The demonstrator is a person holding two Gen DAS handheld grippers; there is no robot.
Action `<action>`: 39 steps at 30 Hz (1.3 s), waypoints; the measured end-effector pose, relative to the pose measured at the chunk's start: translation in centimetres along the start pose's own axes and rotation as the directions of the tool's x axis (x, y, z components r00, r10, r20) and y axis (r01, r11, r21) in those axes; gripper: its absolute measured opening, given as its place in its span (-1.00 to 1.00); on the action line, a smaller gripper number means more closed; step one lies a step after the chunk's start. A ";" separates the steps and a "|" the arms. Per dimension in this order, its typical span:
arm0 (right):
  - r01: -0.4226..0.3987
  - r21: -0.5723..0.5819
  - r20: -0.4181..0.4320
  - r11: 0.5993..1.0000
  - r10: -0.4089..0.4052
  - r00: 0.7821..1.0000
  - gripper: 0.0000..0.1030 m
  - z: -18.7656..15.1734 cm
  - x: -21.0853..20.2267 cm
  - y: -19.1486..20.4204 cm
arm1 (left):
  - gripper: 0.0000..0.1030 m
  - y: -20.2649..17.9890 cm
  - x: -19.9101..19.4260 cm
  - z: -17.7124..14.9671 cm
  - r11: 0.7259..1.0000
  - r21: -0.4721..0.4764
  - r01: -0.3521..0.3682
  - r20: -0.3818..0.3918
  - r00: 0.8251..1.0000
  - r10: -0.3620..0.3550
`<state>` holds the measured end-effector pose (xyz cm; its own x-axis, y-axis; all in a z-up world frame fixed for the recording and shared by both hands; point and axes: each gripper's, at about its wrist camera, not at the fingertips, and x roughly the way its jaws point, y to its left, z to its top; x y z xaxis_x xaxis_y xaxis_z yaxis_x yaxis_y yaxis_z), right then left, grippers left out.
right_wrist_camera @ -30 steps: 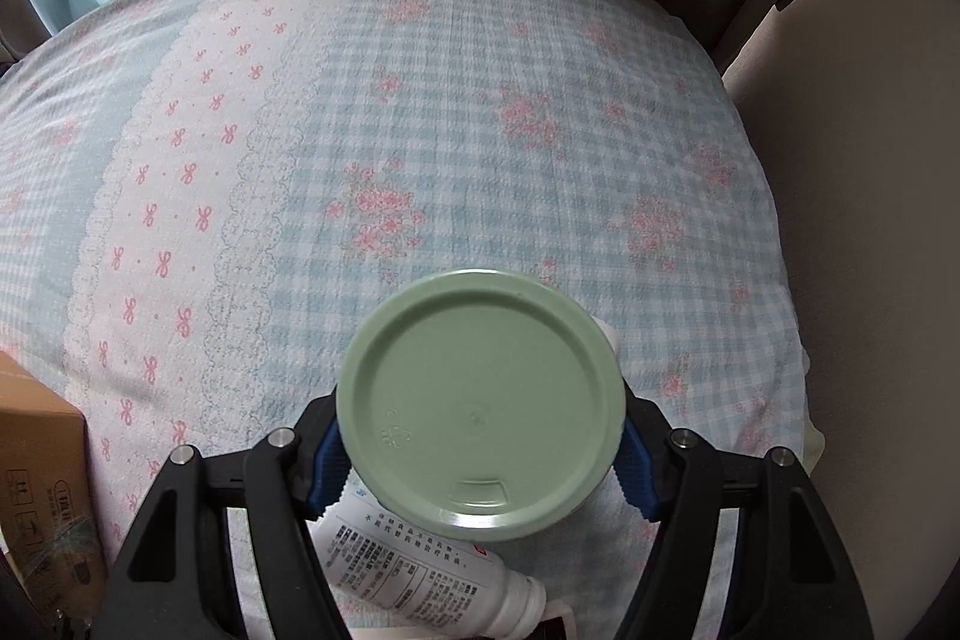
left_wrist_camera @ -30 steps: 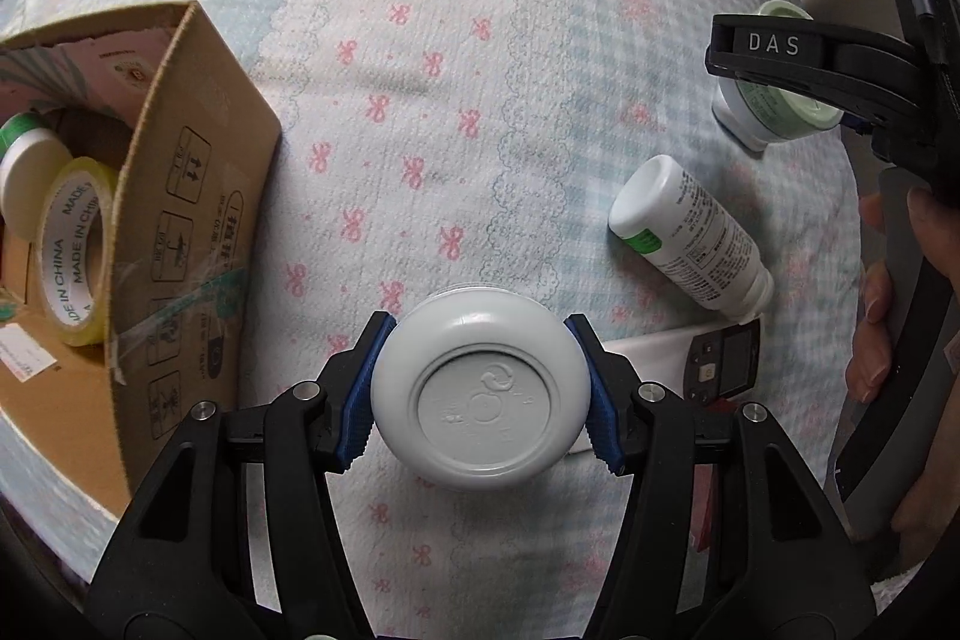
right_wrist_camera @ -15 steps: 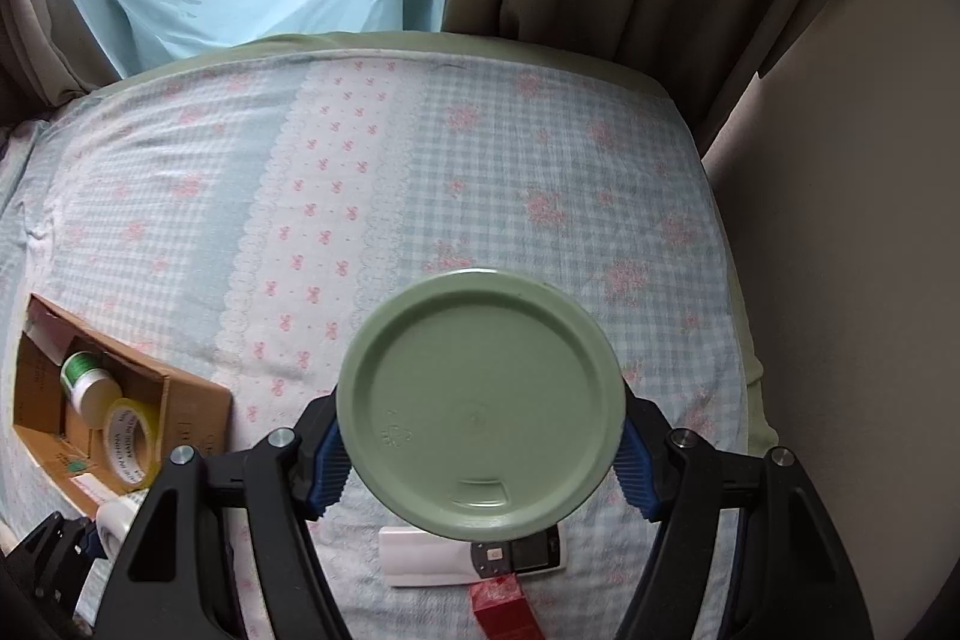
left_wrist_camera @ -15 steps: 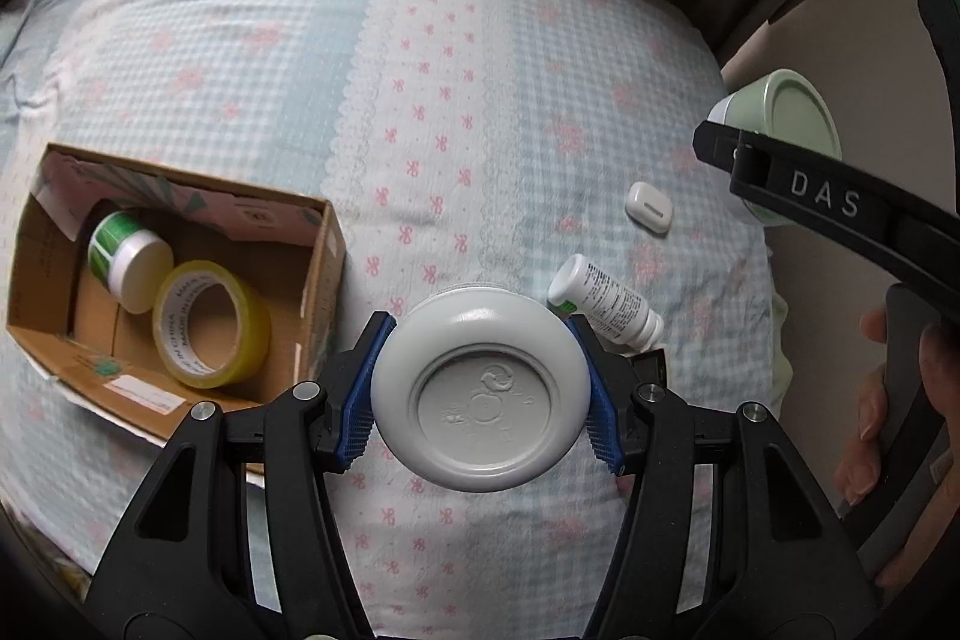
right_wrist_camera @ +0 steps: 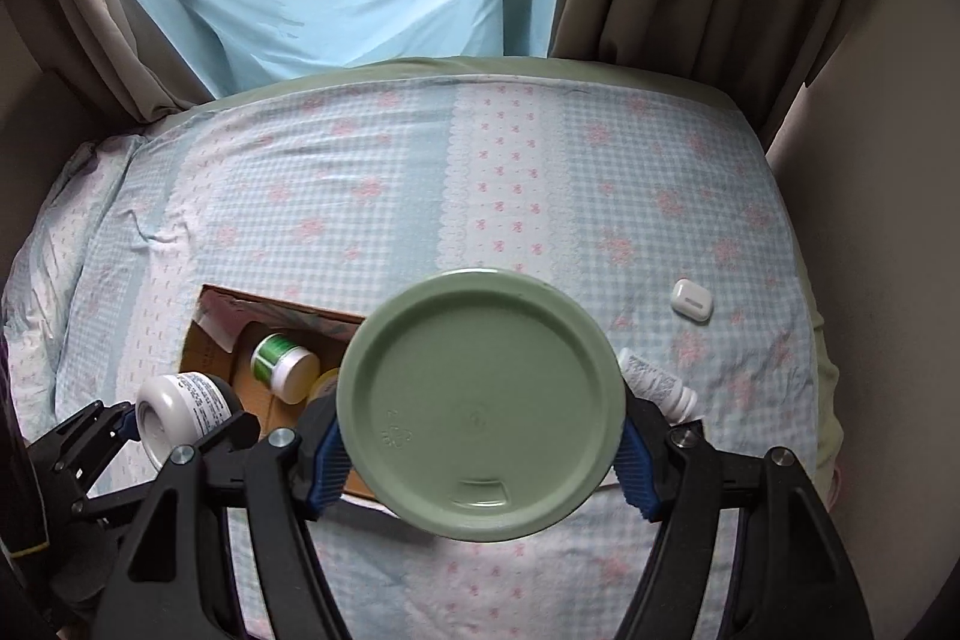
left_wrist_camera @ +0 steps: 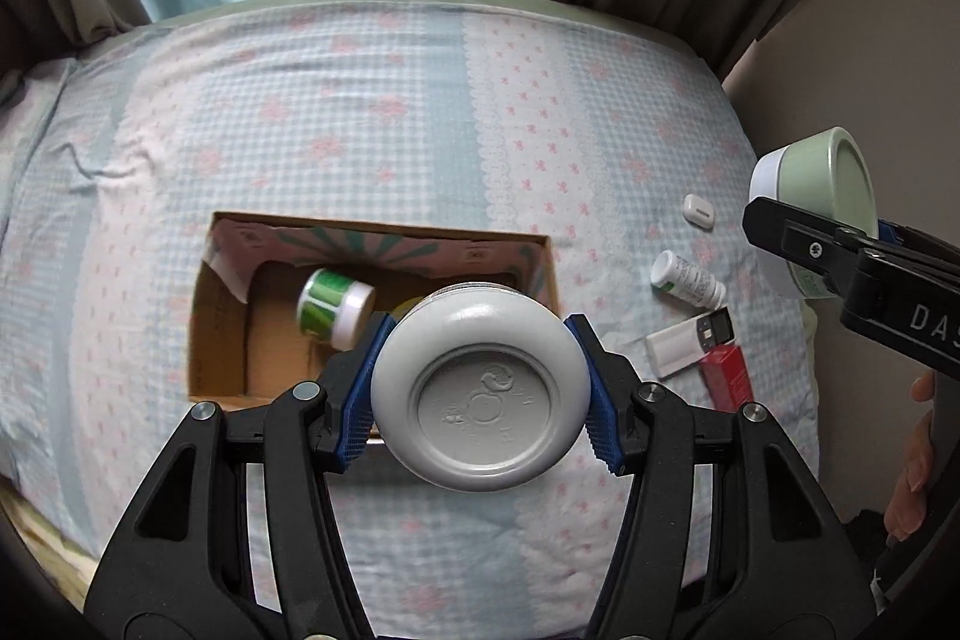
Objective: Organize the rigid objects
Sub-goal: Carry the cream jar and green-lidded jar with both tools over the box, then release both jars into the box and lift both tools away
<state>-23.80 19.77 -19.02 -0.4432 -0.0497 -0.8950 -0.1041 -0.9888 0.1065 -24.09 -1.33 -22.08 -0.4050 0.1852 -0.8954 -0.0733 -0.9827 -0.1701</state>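
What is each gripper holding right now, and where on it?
Left gripper: white jar, clamped across its round sides. Right gripper: green-lidded jar, pads at the lid's rim.

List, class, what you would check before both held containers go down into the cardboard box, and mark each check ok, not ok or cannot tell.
1. Left claw clamped on the white jar: ok, both pads press its sides.
2. Right claw clamped on the green-lidded tub: ok.
3. Cardboard box open on top: ok.
4. Free floor in the box beside the green-labelled jar: ok at its left end; the rest is hidden by the held jar.
5. Room for both containers at once: cannot tell.
6. Loose items left on the bedspread, such as the small white bottle: not ok, still outside.
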 end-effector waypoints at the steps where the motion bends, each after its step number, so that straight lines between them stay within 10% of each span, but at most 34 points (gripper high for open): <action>1: -0.013 0.011 -0.003 1.000 0.013 1.000 0.30 -0.3 -0.2 1.2 | 0.04 1.4 -0.3 -0.2 1.000 0.006 -0.002 -0.004 1.000 0.002; 13: -0.074 0.112 -0.097 0.991 0.085 0.992 0.30 -4.0 4.2 10.8 | 0.04 13.5 3.5 -1.7 0.998 0.064 -0.023 -0.109 0.994 0.030; 35: -0.067 0.042 -0.315 0.997 0.076 0.946 0.32 -8.6 20.5 12.0 | 0.05 15.6 16.7 -3.2 0.980 0.196 -0.040 -0.233 0.969 0.086; 36: -0.073 0.033 -0.316 0.997 0.080 0.945 0.35 -8.6 20.6 12.1 | 0.22 15.6 16.6 -3.1 0.979 0.200 -0.036 -0.231 0.970 0.082; 37: -0.066 0.022 -0.314 0.998 0.070 0.947 0.45 -8.6 20.6 12.2 | 0.81 15.7 16.4 -3.0 0.980 0.198 -0.031 -0.223 0.972 0.076; 39: -0.048 -0.004 -0.260 0.999 0.045 0.965 1.00 -8.6 19.8 12.2 | 1.00 15.7 15.7 -2.6 0.981 0.193 -0.008 -0.200 0.979 0.047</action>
<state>-26.22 5.52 -39.16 -0.2008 -0.1290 -0.9711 -0.0791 -0.9859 0.1474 -29.19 -13.89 -39.86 -0.2178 0.1358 -0.9665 -0.2444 -0.9663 -0.0807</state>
